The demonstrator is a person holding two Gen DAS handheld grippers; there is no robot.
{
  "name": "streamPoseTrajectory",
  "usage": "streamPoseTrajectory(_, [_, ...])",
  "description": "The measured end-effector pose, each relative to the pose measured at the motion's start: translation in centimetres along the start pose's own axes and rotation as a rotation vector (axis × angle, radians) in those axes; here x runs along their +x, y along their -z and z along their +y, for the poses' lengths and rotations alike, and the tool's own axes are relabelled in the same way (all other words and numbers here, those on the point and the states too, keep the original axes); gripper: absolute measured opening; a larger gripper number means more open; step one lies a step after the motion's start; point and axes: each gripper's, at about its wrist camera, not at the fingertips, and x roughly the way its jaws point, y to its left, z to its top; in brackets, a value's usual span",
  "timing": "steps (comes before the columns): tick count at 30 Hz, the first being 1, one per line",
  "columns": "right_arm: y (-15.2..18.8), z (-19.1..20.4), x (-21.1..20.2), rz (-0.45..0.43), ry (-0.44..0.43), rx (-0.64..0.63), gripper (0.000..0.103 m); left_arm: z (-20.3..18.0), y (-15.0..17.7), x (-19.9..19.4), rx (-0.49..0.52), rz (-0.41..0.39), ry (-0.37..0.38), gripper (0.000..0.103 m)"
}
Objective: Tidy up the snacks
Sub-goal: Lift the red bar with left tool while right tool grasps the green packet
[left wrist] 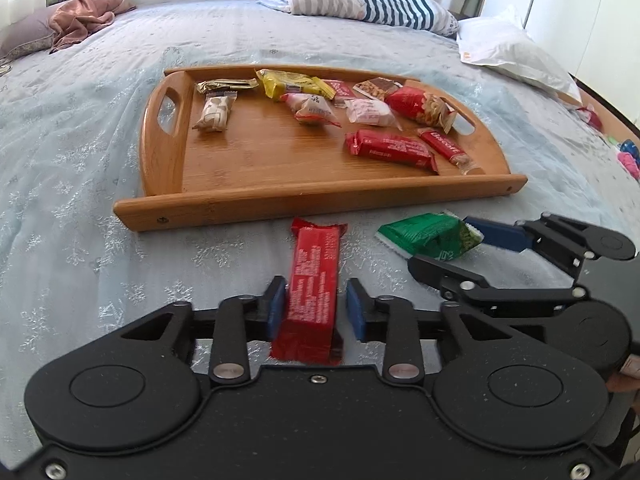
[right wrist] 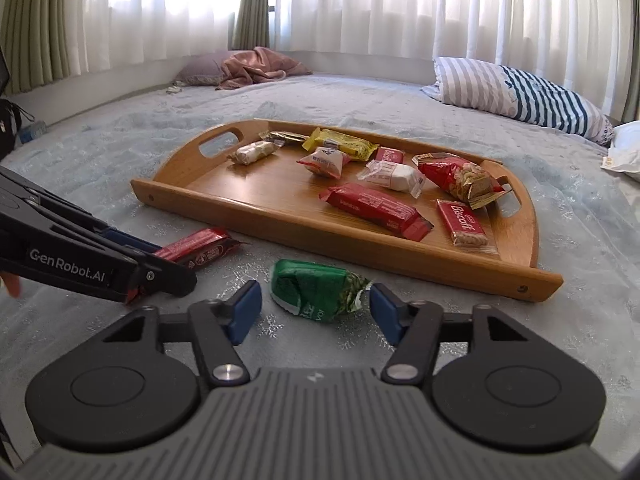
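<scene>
A wooden tray [left wrist: 168, 168] sits on the bed [left wrist: 80, 140], and everything else is placed around it. On the tray lie wrapped snacks: a yellow pack [left wrist: 294, 85] toward the far rim, a long red bar [left wrist: 390, 148] close to the near rim, and a Biscoff biscuit [right wrist: 462, 222] just to the right of that bar.

Two snacks lie on the bed, off the tray, just in front of its near rim. A red bar [left wrist: 314, 284] lies lengthwise, one end pointing at the tray. A green pack [right wrist: 316, 288] lies to its right, crumpled, also near that rim.

The left gripper [left wrist: 316, 304] is down at the red bar with its jaws set narrow: the left blue pad seems to meet the wrapper, while a thin gap shows at the right pad, so the bar is bracketed but not squeezed.

The right gripper [right wrist: 316, 312] is at the green pack with jaws at middle width. The pack lies between the blue pads, the right pad close to its crimped end, the left pad clearly apart from it.

Beyond the tray lie a striped pillow [right wrist: 528, 92] and a pink cloth [right wrist: 256, 66].
</scene>
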Motion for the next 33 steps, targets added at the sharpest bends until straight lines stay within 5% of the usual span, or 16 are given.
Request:
streamPoseTrajectory(3, [-0.2,0.0,-0.1,0.002,0.017,0.031,0.054,0.0,-0.2,0.2,-0.028,0.002,0.022,0.039])
streamPoseTrajectory(5, [-0.3,-0.1,-0.2,0.001,0.021,0.047,0.046,0.1,-0.2,0.3,-0.044,0.005,0.019,0.030])
streamPoseTrajectory(7, [-0.3,0.0,-0.3,0.003,0.043,0.059,0.022,0.1,-0.3,0.1,-0.054,-0.001,0.008,0.023])
streamPoseTrajectory(14, [-0.3,-0.1,-0.8,-0.006,0.066,0.083,0.015,0.3,-0.1,-1.1,-0.039,-0.028,-0.010,0.023])
streamPoseTrajectory(16, [-0.4,-0.1,-0.9,-0.008,0.070,0.079,0.022,0.3,-0.1,-1.5,-0.038,-0.038,-0.014,0.023])
streamPoseTrajectory(18, [-0.5,0.0,-0.9,-0.017,0.077,0.078,0.054,0.4,-0.2,-1.8,-0.042,-0.047,-0.020,0.023])
streamPoseTrajectory(19, [-0.6,0.0,-0.8,-0.011,0.069,0.081,0.058,0.4,-0.3,-2.0,-0.044,-0.052,-0.023,0.023])
streamPoseTrajectory(29, [-1.8,1.1,1.7,0.038,0.074,0.141,0.073,1.0,-0.4,-2.6,-0.052,-0.071,-0.043,0.023])
streamPoseTrajectory(33, [-1.8,1.2,2.4,0.062,0.074,0.171,0.068,1.2,-0.4,-2.7,-0.054,-0.073,-0.051,0.023])
